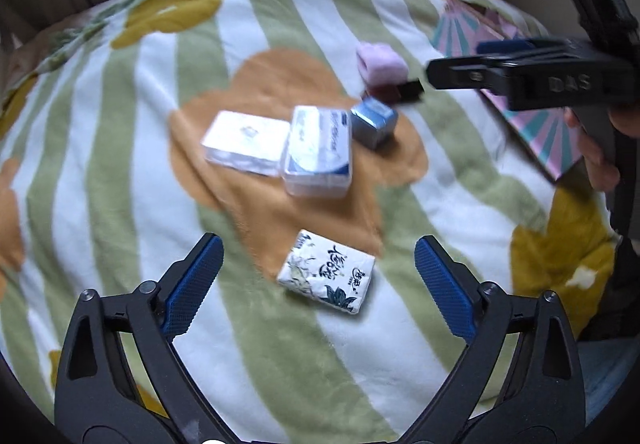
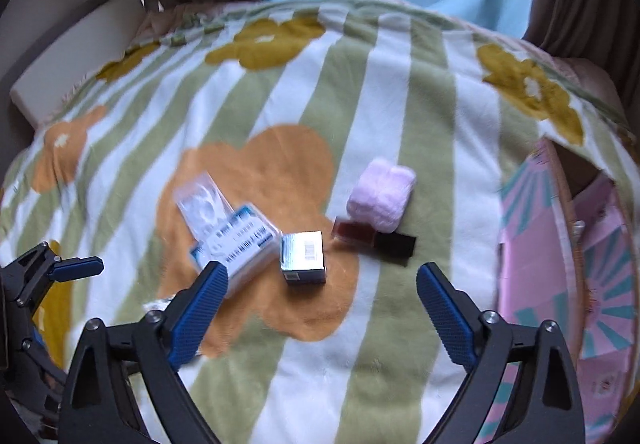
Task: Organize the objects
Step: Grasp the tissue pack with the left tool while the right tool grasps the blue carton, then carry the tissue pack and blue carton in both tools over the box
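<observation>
Left wrist view: the left gripper (image 1: 318, 286) hangs wide open and empty over a floral tissue pack (image 1: 327, 271) on the striped blanket (image 1: 120, 164). Beyond that pack lie two white boxes (image 1: 280, 148) and a silver cube (image 1: 373, 120). Right gripper (image 2: 322, 304), likewise spread and empty, hovers near the cube, with a pink roll (image 2: 381, 195) behind it.

left tongs (image 1: 318, 268) spread wide, nothing between the blue pads (image 1: 196, 284). floral tissue pack (image 1: 327, 271) lies on the striped blanket (image 1: 120, 164), in the gap between the pads but not touching either. beyond that pack: clear plastic box (image 1: 318, 150), with a white pack (image 1: 246, 144) touching its left side and a silver cube box (image 1: 373, 121) at its right. past the cube, a pink bundle (image 1: 380, 62) over a dark red item (image 1: 386, 92). right tongs (image 1: 452, 72) come in from the right near the bundle; their gap is unclear.
</observation>
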`<state>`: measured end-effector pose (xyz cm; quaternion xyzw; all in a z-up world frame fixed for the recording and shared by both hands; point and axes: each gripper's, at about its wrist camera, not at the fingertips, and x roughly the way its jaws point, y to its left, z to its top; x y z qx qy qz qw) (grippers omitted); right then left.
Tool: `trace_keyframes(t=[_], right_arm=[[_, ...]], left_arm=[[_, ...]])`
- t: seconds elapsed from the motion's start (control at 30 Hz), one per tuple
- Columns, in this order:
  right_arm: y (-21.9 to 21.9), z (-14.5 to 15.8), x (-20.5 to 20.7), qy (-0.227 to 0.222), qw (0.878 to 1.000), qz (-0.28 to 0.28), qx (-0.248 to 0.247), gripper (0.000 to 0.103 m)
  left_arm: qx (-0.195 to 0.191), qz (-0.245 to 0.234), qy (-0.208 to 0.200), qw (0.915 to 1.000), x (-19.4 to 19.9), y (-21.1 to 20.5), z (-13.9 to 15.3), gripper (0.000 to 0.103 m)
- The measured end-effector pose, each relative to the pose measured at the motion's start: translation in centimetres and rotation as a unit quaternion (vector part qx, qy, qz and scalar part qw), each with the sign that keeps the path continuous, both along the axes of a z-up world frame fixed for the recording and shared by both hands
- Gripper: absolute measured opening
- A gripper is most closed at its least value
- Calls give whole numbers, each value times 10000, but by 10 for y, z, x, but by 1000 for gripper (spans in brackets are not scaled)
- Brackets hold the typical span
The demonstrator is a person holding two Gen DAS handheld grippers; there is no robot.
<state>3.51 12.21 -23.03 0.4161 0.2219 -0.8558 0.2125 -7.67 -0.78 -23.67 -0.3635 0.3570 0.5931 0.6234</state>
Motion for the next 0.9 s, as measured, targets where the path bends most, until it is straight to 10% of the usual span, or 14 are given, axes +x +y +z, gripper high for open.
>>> trace_keyframes(t=[0.5,0.7,0.9], right_arm=[[-14,-79,-39,-169,9987,295,391,63],[-21,-89,-46,-384,9979,388,340,35],[-24,-89,-43,-324,9980,348,416,34]], left_arm=[[-313,-848,137,9958,12,10,-70,76],[-420,-851,47,9955,4,11,-78,66],[-414,-941,103,9946,5,11,-77,64]])
